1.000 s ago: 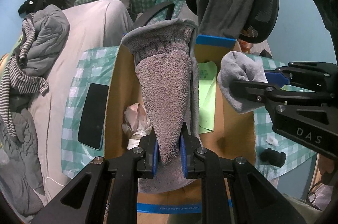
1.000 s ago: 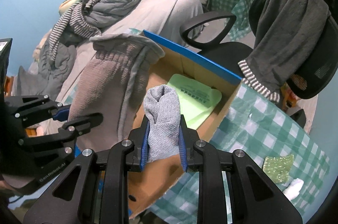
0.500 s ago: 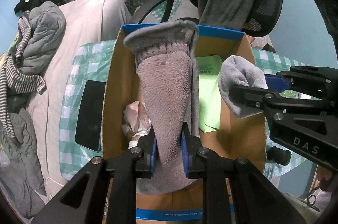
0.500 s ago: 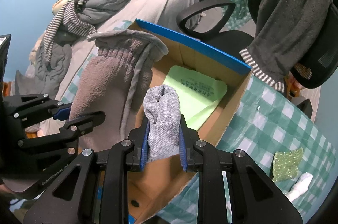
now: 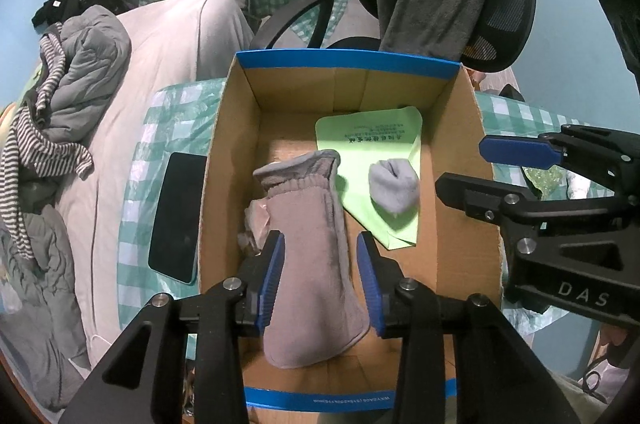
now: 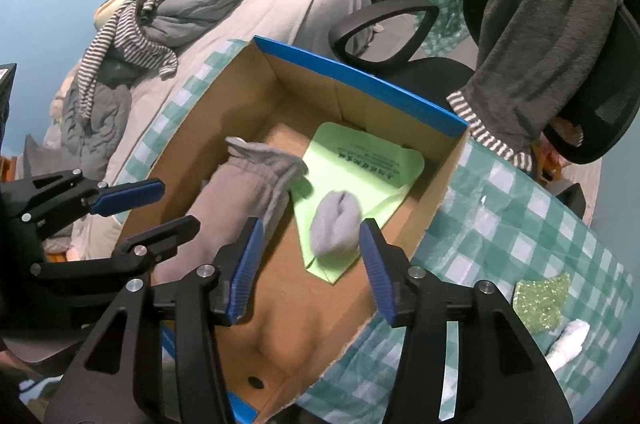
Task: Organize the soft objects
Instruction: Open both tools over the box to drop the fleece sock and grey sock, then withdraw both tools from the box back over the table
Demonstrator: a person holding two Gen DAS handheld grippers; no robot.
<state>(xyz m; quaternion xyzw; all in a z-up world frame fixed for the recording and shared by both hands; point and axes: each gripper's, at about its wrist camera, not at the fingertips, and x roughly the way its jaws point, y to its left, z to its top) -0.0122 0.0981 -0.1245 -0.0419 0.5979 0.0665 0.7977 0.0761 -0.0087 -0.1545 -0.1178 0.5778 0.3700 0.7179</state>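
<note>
A long brown-grey fleece sock lies on the floor of a cardboard box with a blue-taped rim. My left gripper hovers over it with its jaws opening; the sock shows between the blue pads, which no longer press it. A small rolled grey sock rests on a green envelope in the box. My right gripper is above it with its jaws opening and its pads clear of the roll. Each gripper shows in the other's view, the right gripper and the left gripper.
A crumpled pale wad lies in the box beside the long sock. A black phone lies on the checked tablecloth to the box's left. An office chair draped with a dark towel stands behind. A green sparkly pad is at the right.
Both grippers have opened. The long sock and the small grey roll have dropped out of the jaws onto the box floor.
</note>
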